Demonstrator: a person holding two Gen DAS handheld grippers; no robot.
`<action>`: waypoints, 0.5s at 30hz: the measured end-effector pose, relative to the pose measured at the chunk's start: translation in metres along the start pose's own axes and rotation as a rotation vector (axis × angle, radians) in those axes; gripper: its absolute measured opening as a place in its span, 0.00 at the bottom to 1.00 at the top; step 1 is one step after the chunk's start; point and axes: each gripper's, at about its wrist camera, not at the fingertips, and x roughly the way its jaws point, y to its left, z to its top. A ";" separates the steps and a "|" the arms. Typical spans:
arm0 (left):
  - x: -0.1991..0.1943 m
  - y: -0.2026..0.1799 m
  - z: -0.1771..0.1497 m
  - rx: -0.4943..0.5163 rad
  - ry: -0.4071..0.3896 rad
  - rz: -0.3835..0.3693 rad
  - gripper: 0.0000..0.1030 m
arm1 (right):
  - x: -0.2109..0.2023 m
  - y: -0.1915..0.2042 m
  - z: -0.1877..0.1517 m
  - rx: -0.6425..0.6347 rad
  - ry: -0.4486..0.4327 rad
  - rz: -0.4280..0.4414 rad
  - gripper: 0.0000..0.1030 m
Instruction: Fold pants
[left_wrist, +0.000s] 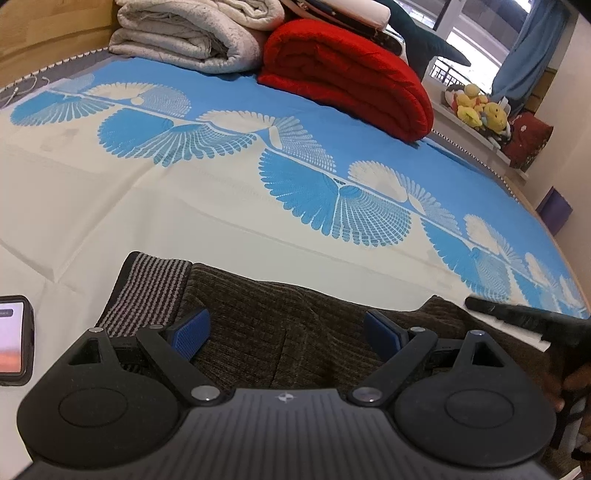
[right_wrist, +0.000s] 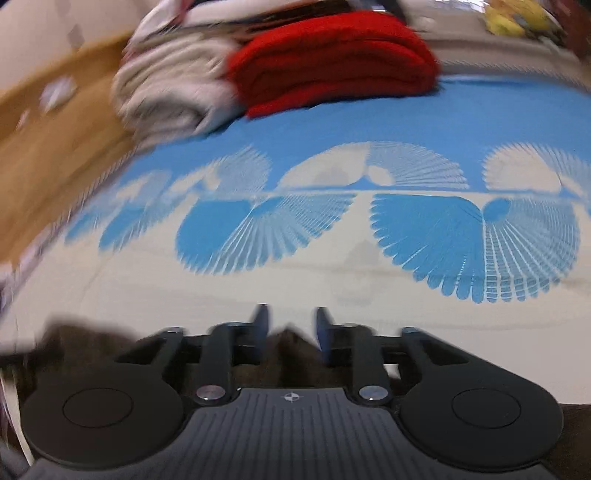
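Pants, brown ribbed knit at the bed's near edge, look soft, floppy & light; left tongs gape wide over them, right tongs pinch a fabric fold—grab cuffs/waistband.

— Any words or numbers readable anywhere?
— None. Only a small compass-like emblem on the left claw's housing, and the same emblem on the right. Phone screen too blurred to read.
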 end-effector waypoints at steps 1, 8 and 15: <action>0.001 -0.002 -0.001 0.005 -0.001 0.008 0.90 | 0.004 0.007 -0.005 -0.050 0.020 -0.019 0.03; 0.005 -0.015 -0.002 0.049 -0.005 0.057 0.91 | 0.046 0.004 -0.018 -0.087 -0.010 -0.230 0.04; -0.001 -0.031 -0.015 0.149 -0.021 0.067 0.91 | -0.053 0.016 -0.032 -0.084 -0.102 -0.242 0.45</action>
